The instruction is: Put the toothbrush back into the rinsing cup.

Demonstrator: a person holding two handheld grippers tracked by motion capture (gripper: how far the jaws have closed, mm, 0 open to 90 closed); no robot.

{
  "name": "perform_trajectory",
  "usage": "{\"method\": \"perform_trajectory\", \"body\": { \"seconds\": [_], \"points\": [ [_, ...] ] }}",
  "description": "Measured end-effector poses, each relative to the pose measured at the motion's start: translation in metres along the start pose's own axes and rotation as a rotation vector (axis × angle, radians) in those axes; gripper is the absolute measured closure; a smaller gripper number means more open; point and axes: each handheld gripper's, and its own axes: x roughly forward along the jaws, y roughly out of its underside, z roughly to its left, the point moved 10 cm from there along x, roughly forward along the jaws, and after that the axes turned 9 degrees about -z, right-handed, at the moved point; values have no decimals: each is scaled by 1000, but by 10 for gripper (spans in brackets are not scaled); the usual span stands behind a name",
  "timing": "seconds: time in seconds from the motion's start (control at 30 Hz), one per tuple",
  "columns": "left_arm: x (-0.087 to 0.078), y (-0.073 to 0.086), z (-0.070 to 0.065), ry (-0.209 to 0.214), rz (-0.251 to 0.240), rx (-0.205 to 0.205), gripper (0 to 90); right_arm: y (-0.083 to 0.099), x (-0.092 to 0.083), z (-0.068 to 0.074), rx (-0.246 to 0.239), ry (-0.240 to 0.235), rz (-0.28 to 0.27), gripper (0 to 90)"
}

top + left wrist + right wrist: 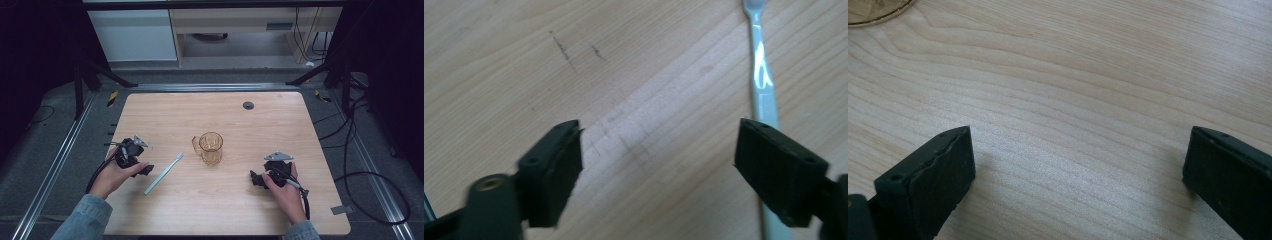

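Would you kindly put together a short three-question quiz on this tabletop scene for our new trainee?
1. True or false: the toothbrush stands inside the amber cup.
2. Which gripper is nearer the toothbrush: A) left gripper B) right gripper?
3. Fill in: both grippers' jaws are ____.

Key: 1. False, it lies flat on the table, apart from the cup. 2. A. 3. Open, with bare wood between them.
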Motion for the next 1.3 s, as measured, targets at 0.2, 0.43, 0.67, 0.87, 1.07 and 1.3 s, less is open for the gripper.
{"method": "perform_trajectory", "body": {
  "seconds": [0.2, 0.43, 0.67, 0.87, 1.07, 1.3],
  "points": [
    [-5, -16, -18, 73, 57, -32, 189, 0, 0, 0, 0, -1, 0, 6],
    [-4, -27, -25, 100, 130, 6, 172, 0, 0, 0, -1, 1, 0, 6],
    [1, -30, -33, 127, 174, 24, 242, 0, 0, 0, -1, 1, 0, 6],
    [11, -32, -42, 150, 213, 48, 376, 0, 0, 0, 0, 1, 0, 6],
    [21, -33, -52, 153, 285, 88, 466, 0, 0, 0, 2, -1, 0, 6],
    [33, -34, -59, 161, 320, 93, 534, 0, 0, 0, 2, -1, 0, 7]
  ]
}}
